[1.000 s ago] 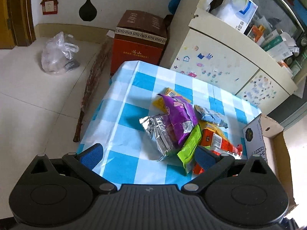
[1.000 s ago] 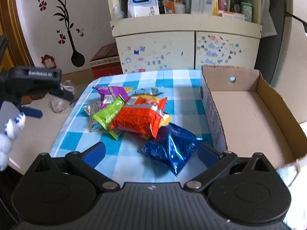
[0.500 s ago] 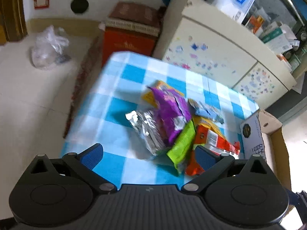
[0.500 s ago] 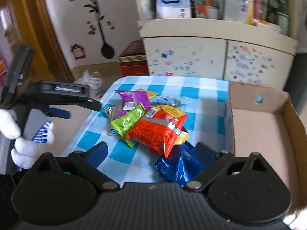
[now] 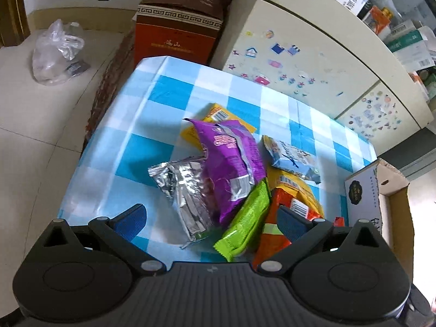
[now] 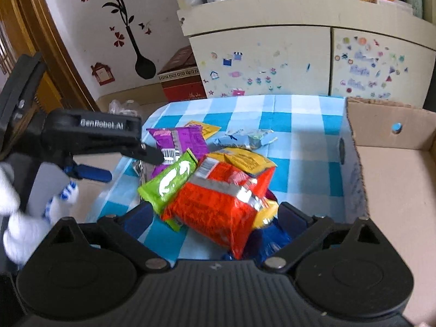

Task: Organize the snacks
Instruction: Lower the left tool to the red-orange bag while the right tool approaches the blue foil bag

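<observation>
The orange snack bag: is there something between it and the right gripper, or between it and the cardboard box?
Nothing visible blocks it. The orange snack bag lies atop the pile, directly ahead of the open right gripper. The cardboard box stands beside the pile, its top open; only its near wall must be cleared.

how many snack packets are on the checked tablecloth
8 visible: yellow at the back, purple, silver, green, pale blue, a second yellow, orange-red, dark blue under it. All are piled together; more may be hidden.
</observation>
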The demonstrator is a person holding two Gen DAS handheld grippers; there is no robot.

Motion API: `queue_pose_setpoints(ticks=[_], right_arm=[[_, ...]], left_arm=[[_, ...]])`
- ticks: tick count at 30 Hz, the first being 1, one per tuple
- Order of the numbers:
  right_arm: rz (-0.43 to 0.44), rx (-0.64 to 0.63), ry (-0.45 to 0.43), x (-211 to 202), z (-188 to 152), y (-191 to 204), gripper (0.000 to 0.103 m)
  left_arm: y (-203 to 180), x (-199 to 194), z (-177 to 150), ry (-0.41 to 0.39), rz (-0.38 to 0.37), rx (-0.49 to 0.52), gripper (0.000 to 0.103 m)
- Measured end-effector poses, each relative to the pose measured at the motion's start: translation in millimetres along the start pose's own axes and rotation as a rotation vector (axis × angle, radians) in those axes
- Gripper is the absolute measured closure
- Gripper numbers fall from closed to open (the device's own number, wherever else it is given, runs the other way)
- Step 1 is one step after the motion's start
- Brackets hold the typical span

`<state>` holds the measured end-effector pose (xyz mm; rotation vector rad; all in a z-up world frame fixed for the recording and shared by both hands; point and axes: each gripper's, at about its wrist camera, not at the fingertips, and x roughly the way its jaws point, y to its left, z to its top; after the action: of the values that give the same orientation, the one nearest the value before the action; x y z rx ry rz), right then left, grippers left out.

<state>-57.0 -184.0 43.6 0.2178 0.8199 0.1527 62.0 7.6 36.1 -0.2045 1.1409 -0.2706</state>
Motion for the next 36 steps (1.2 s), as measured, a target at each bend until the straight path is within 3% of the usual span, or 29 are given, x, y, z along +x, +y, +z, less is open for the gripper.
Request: queue_pose_setpoints(ticks=[6, 8, 10, 13, 18, 21, 27, 29, 31, 33, 36], right_arm=[[0.016, 0.053, 0.024, 20.5, 1.8, -2.8, 0.008], [0.006, 0.046, 0.039, 25.0, 0.2, -0.1, 0.017], [-0.007, 0.026, 0.036, 26.2, -1.8, 1.6, 0.041], [0.025, 0.073, 0.028, 22.4, -1.6, -6.1, 0.062], [0.038, 0.111, 0.033, 16.4, 1.0, -15.1, 0.073], [0.087, 0.101, 0.081, 13.8, 1.9, -13.8, 0.076], [0.160, 0.033, 0.207, 5.9, -8.1, -1.4, 0.072], [0.166, 0.005, 0.197, -2.9, -8.5, -1.9, 0.054], [0.147, -0.034, 0.157, -13.3, -6.1, -3.2, 0.027], [0.119, -0.066, 0.123, -19.2, -3.5, -6.6, 0.024], [0.070, -0.075, 0.145, -11.7, -5.0, -15.1, 0.024]], left_arm=[[4.2, -2.7, 1.7, -0.014, -0.041, -0.058, 0.000], [1.8, -0.7, 0.7, -0.008, -0.048, -0.055, 0.000], [-1.8, 1.8, -1.6, -0.004, -0.045, -0.047, 0.000], [-5.6, 4.3, -4.7, 0.003, -0.051, -0.035, 0.001], [-4.4, 3.0, -7.5, -0.012, -0.047, -0.029, 0.004], [0.3, 1.9, -6.6, -0.016, -0.036, -0.051, 0.004], [2.0, 2.9, -4.2, 0.013, -0.070, -0.060, 0.004], [-1.0, 2.6, -7.3, 0.022, -0.077, -0.050, 0.004], [-4.9, 0.8, -10.8, 0.028, -0.088, -0.031, 0.004], [-9.2, 0.4, -14.9, 0.034, -0.089, -0.014, 0.004], [-15.9, 5.1, -22.7, 0.058, -0.091, 0.011, 0.004]])
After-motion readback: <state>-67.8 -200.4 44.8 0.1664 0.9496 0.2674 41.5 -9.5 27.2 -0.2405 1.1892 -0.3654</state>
